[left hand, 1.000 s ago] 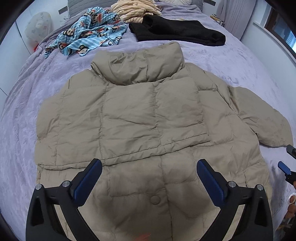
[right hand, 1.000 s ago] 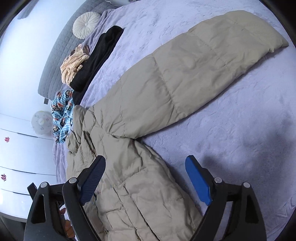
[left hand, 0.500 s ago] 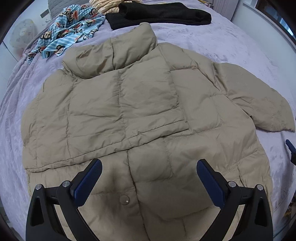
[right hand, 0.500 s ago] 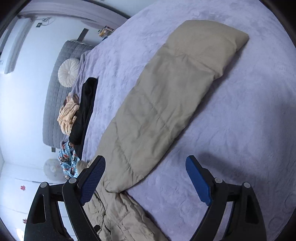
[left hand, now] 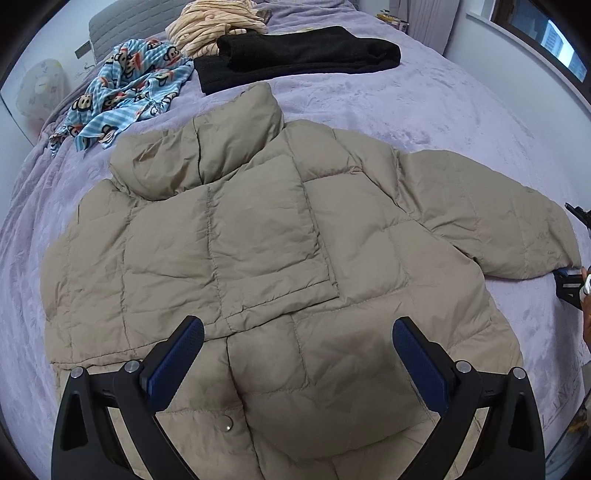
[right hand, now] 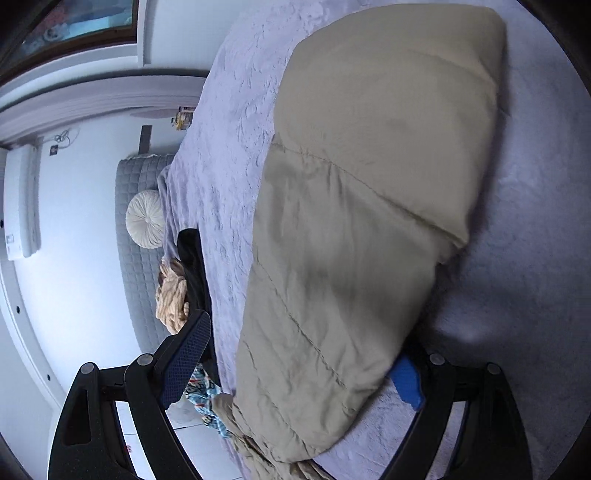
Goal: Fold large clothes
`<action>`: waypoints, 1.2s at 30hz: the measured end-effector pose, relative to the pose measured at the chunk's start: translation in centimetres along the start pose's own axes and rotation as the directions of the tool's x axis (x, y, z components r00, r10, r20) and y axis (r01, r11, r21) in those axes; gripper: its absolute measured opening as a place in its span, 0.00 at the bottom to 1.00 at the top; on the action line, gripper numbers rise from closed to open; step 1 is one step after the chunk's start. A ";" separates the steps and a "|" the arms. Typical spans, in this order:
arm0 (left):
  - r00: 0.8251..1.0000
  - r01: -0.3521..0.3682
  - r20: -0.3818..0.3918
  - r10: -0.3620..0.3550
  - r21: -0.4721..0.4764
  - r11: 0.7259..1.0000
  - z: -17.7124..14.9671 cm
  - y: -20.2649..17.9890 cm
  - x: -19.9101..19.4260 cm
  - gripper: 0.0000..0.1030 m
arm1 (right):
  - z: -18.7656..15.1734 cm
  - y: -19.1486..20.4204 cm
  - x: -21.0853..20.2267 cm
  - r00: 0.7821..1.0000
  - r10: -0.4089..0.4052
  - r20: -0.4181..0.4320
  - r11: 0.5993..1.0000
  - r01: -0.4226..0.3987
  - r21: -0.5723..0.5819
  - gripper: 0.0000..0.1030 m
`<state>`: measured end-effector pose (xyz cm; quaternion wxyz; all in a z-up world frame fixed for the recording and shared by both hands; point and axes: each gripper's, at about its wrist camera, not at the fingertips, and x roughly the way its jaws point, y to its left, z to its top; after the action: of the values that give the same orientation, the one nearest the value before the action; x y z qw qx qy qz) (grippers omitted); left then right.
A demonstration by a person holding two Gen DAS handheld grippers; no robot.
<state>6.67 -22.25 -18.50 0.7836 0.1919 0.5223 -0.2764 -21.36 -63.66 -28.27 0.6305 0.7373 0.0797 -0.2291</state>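
A beige puffer jacket lies flat on the purple bed, collar toward the far side. One sleeve is folded across its front; the other sleeve stretches out to the right. My left gripper is open and empty above the jacket's hem. My right gripper is open with its jaws on either side of that outstretched sleeve, one jaw under the fabric. It also shows at the right edge of the left wrist view, by the cuff.
A black folded garment, a tan striped garment and a blue monkey-print garment lie at the head of the bed. A grey headboard with a round cushion stands beyond. A window is at the right.
My right gripper has moved in along the outstretched sleeve, and the sleeve now sits between its jaws. My left gripper has shifted slightly over the hem and stays open.
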 end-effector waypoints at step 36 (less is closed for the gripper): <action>0.987 -0.122 0.055 0.152 -0.370 0.921 -5.8 21.6 -1.7 0.99 | -40.5 15.2 21.8 0.809 -0.515 -0.285 0.330 -0.120 -0.936 0.14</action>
<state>15.73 -1.71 -18.88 0.8438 0.0673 0.5171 -0.1265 13.69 -31.22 -20.23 0.8467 0.2629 0.4626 -0.0042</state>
